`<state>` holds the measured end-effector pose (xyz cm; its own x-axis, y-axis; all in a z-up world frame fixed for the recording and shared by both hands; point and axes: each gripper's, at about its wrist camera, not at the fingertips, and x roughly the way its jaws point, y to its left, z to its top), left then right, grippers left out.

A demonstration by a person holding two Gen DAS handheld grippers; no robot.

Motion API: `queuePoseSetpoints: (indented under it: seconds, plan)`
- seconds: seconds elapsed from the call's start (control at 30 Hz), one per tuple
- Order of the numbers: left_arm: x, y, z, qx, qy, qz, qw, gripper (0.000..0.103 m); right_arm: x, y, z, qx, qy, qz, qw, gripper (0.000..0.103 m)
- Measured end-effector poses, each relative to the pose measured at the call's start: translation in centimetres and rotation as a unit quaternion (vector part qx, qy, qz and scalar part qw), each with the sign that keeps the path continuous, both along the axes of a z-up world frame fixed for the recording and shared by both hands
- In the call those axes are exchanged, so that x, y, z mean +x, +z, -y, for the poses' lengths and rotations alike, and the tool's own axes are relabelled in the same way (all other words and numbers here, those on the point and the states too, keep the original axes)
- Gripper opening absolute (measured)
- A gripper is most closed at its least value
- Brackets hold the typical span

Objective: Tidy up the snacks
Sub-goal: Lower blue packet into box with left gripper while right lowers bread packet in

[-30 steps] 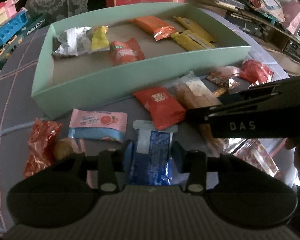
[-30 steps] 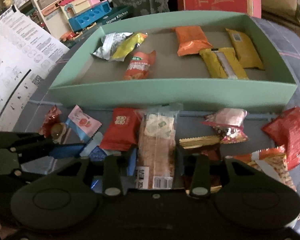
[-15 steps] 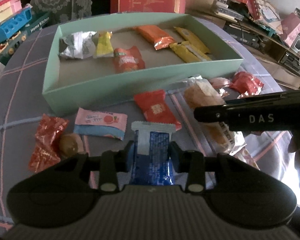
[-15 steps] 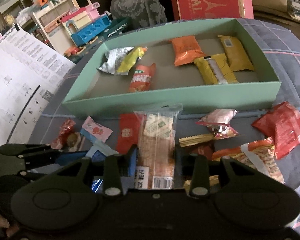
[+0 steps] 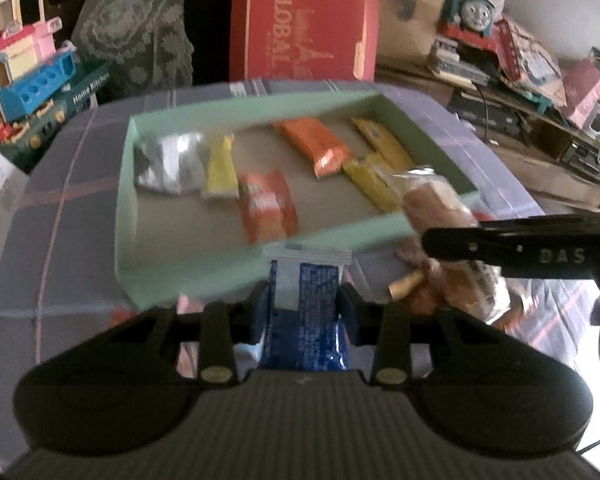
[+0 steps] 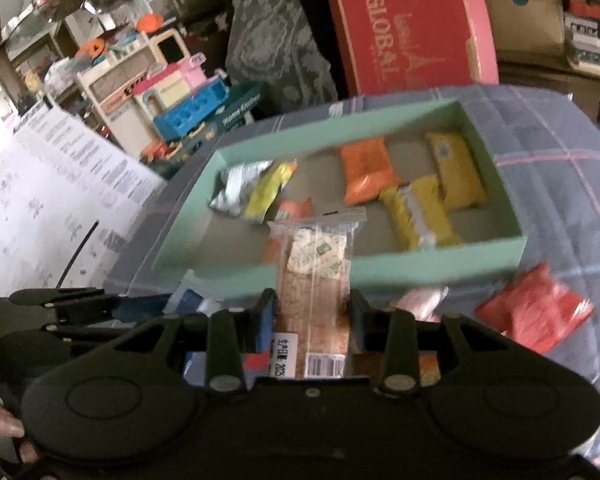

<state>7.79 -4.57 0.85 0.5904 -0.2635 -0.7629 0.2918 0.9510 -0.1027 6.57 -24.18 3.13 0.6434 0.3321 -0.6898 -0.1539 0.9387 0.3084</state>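
My left gripper is shut on a blue and white snack packet, held up in front of the green box's near wall. My right gripper is shut on a long clear-wrapped pastry bar, raised over the near edge of the green box. In the left wrist view the right gripper enters from the right with the pastry bar in it. The green box holds silver, yellow, red and orange packets.
Loose snacks lie on the plaid cloth in front of the box, among them a red packet and a pink one. A red carton, toy sets and a printed sheet stand beyond and left of the table.
Both grippers have risen off the cloth with their packets and moved toward the box. The loose snacks on the cloth have dropped lower in both views.
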Motion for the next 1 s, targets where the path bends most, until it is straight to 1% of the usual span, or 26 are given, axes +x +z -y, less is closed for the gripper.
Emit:
queuePoseSetpoints:
  seconds: [0.17,0.37,0.53,0.63,0.7,0.87,1.0]
  plan:
    - [4.2,1.6,0.2,-0.003,0.009,0.009,0.9999,0.037,3.6,1.5,2.1,0.0,-0.022,0.005,1.0,0.037]
    - [11.0,2.1,0.7,0.0,0.02,0.005,0.9998,0.037,9.3,1.8,4.1,0.003,-0.046,-0.009,0.999,0.037]
    - [16.3,0.8,1.4,0.01,0.035,-0.008,0.9993,0.037,14.3,0.8,4.7,-0.008,-0.054,-0.022,0.998,0.037]
    - [18.6,-0.3,1.8,0.012,0.038,-0.012,0.9991,0.037,17.0,-0.3,4.7,-0.018,-0.058,-0.03,0.998,0.037]
    - [20.1,-1.1,2.2,0.016,0.04,-0.016,0.999,0.037,18.0,-1.1,4.6,-0.022,-0.059,-0.035,0.997,0.037]
    - [22.5,-2.7,2.7,0.023,0.041,-0.025,0.9986,0.037,20.9,-2.9,4.3,-0.025,-0.065,-0.046,0.996,0.037]
    - [23.6,-3.5,2.9,0.027,0.044,-0.028,0.9983,0.037,22.3,-4.1,4.3,-0.022,-0.072,-0.054,0.996,0.037]
